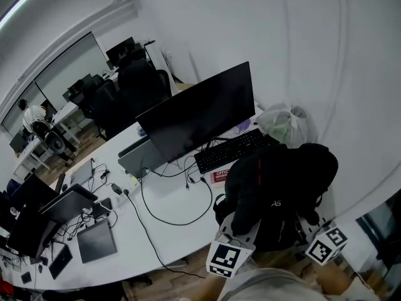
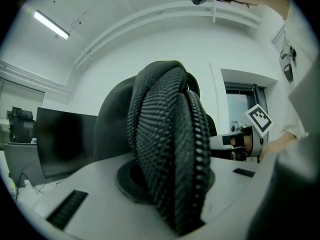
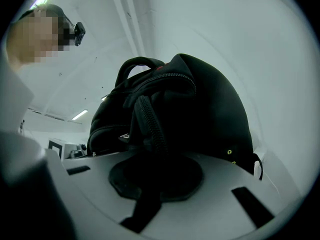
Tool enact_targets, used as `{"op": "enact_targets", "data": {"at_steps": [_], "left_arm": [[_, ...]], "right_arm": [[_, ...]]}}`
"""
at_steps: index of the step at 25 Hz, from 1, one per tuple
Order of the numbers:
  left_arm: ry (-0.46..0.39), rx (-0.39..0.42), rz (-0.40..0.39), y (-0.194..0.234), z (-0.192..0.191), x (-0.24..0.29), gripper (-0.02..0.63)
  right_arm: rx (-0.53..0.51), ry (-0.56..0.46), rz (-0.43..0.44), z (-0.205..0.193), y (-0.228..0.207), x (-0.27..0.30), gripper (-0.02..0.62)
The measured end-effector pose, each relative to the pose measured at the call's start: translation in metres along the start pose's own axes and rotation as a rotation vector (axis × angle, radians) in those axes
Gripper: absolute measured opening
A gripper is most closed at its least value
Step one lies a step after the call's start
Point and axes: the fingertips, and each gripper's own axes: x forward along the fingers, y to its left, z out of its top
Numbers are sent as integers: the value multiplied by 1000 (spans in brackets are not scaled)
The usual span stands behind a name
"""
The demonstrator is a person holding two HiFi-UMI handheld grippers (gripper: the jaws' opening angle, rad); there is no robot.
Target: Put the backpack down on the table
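A black backpack [image 1: 279, 184] hangs at the near right end of the white table [image 1: 172, 196], just in front of the keyboard; I cannot tell whether it touches the table. My left gripper [image 1: 244, 223] is shut on a padded mesh shoulder strap [image 2: 167, 149], which fills the left gripper view between the jaws [image 2: 170, 186]. My right gripper [image 1: 308, 221] is shut on a black strap [image 3: 147, 129] of the backpack [image 3: 200, 109], whose rounded body bulges just beyond the jaws [image 3: 155, 179]. Both grippers point level, side by side.
A dark monitor [image 1: 200, 111], a black keyboard [image 1: 232, 148] and a red-and-white box [image 1: 219, 175] lie behind the backpack. A tied plastic bag [image 1: 285, 124] sits by the wall. Cables, laptops and tablets [image 1: 97, 240] crowd the left. Office chairs [image 1: 135, 86] stand behind.
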Motion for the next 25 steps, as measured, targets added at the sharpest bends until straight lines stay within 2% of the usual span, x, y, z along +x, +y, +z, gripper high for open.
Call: {"op": "enact_targets", "data": {"at_steps": [8, 12, 18, 25], "left_arm": [[-29, -2, -48, 72, 10, 48, 61], [-48, 25, -77, 106, 16, 65, 61], [-75, 26, -66, 139, 28, 80, 61], [-89, 0, -50, 172, 23, 108, 61]], "right_arm": [[-35, -28, -43, 19, -22, 77, 37], [-57, -42, -51, 29, -26, 111, 37], [-76, -42, -61, 42, -27, 144, 35], [-103, -27, -49, 50, -47, 184, 35]]}}
